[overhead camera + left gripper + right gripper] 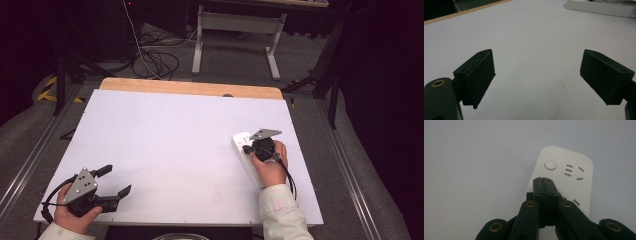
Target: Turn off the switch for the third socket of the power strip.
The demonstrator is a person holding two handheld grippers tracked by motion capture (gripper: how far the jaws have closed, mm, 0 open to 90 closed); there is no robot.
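1. Right gripper [543, 180] hovers over the white power strip [571, 185] with its jaws pressed together, nothing between them, tips aimed just short of the round switch button [550, 164]. Whether the tips touch the casing, I cannot tell.
2. Risk one, my call: a press that lands off the button glances along the smooth plastic and shoves the strip across the white table [175, 150] instead of clicking it.
3. Risk two: nothing braces the strip, and it lies near the table's right edge, so a sideways push could turn it or drive it toward that edge.
4. Risk three: the closed tips drift right into the socket slots [569, 170] just beside the button and catch there.
5. Position check from the high view: the power strip [244, 150] lies on the right side of the table, partly under the right gripper [248, 148] and the right hand [270, 167], its button end on the far side.
6. Left gripper [114, 181] sits at the near left corner, jaws spread wide and empty, well apart from the strip, which shows far off in its own view [599, 7].
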